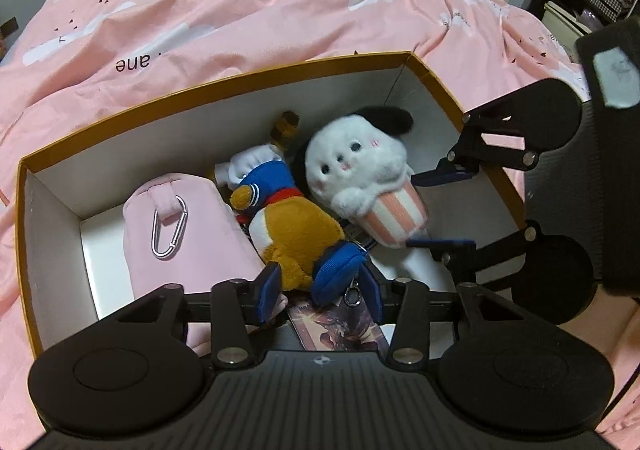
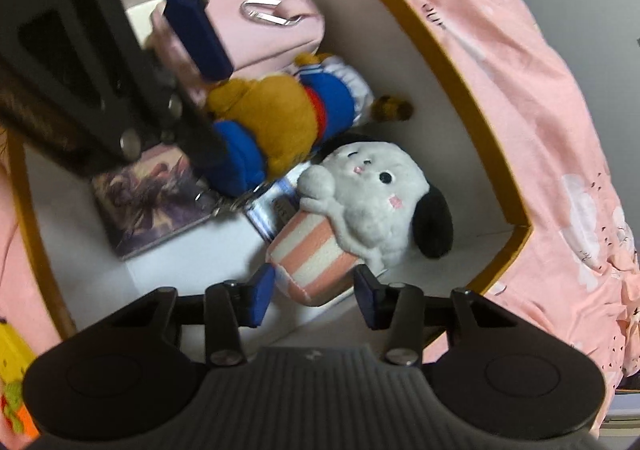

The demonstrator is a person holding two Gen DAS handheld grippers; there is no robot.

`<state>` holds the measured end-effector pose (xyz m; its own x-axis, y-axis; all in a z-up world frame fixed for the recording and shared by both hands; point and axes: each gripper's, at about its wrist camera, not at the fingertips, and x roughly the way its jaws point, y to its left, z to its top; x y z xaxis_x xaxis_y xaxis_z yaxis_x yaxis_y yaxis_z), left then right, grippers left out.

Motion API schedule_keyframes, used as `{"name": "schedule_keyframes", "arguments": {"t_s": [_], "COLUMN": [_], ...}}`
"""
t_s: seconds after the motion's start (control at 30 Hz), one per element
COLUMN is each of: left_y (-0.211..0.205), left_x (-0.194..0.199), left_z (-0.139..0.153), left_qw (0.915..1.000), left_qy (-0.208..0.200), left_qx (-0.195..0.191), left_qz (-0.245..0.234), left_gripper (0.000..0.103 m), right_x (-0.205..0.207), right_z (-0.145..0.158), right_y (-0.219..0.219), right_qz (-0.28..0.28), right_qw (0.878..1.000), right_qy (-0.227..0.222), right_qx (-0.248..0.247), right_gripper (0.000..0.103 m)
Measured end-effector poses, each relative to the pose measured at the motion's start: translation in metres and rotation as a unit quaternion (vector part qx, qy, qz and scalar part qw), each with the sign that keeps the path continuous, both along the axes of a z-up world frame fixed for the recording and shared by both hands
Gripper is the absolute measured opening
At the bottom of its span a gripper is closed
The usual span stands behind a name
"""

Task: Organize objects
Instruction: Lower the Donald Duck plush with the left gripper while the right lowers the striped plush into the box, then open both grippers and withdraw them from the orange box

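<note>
Step in hand: both grippers are down inside the orange-rimmed box (image 1: 224, 86) on the pink duvet (image 1: 240, 10), each lining up on a plush toy, so by my read this is the picking-up stage.
Left gripper (image 1: 322, 288): jaws part-open around the hind end of the brown plush in the blue sailor suit (image 1: 288, 226); whether the pads press yet, I cannot tell.
Right gripper (image 2: 314, 290): jaws astride the striped cup base of the white puppy plush (image 2: 360, 206); the pads sit just beside it, with no clear squeeze showing.
Where the toys lie: side by side on the box floor, the sailor plush next to a pink pouch (image 1: 192, 218) with a carabiner (image 1: 170, 228), and a picture card (image 2: 152, 198) beneath.
Next move: likely to close firmly on each soft body, then lift straight up, clear of the box walls.
Risk: the sailor plush's keyring chain could snag.
</note>
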<state>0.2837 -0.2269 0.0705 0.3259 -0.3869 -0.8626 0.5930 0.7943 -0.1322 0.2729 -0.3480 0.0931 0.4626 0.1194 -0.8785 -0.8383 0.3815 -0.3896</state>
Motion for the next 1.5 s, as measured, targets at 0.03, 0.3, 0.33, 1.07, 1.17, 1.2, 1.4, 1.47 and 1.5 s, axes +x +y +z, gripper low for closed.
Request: {"name": "schedule_keyframes", "arguments": {"t_s": [0.03, 0.3, 0.33, 1.07, 1.17, 1.2, 1.4, 1.47, 1.5], "left_y": [-0.001, -0.011, -0.011, 0.024, 0.036, 0.039, 0.041, 0.037, 0.036], "left_x": [0.001, 0.002, 0.002, -0.048, -0.073, -0.082, -0.139, -0.153, -0.16], "left_z": [-0.001, -0.002, -0.003, 0.055, 0.069, 0.072, 0.061, 0.053, 0.048], "left_qw": [1.0, 0.9989, 0.999, 0.9966, 0.9931, 0.9912, 0.9842, 0.9856, 0.986], "left_qy": [-0.002, -0.031, -0.029, -0.068, -0.082, -0.084, -0.097, -0.103, -0.106], "left_qx": [0.003, 0.035, 0.035, -0.029, -0.061, -0.073, -0.12, -0.105, -0.1], "left_qz": [0.0, 0.002, 0.003, 0.037, 0.059, 0.071, 0.087, 0.083, 0.081], "left_gripper": [0.046, 0.041, 0.041, 0.043, 0.043, 0.043, 0.046, 0.049, 0.05], "right_x": [0.002, 0.018, 0.02, -0.041, -0.068, -0.073, -0.124, -0.139, -0.144], "right_z": [0.001, 0.013, 0.014, 0.069, 0.083, 0.085, 0.082, 0.074, 0.069], "right_y": [0.0, -0.003, -0.004, -0.039, -0.05, -0.053, -0.076, -0.082, -0.085], "right_qz": [-0.003, -0.059, -0.069, -0.118, -0.133, -0.14, -0.195, -0.214, -0.226], "right_qw": [1.0, 0.992, 0.99, 0.968, 0.955, 0.949, 0.915, 0.912, 0.91], "right_qy": [-0.002, 0.038, 0.042, 0.003, -0.018, -0.02, -0.026, -0.033, -0.031], "right_qx": [0.008, 0.105, 0.115, 0.221, 0.265, 0.28, 0.354, 0.349, 0.346], "right_gripper": [0.041, 0.034, 0.034, 0.038, 0.046, 0.049, 0.05, 0.05, 0.05]}}
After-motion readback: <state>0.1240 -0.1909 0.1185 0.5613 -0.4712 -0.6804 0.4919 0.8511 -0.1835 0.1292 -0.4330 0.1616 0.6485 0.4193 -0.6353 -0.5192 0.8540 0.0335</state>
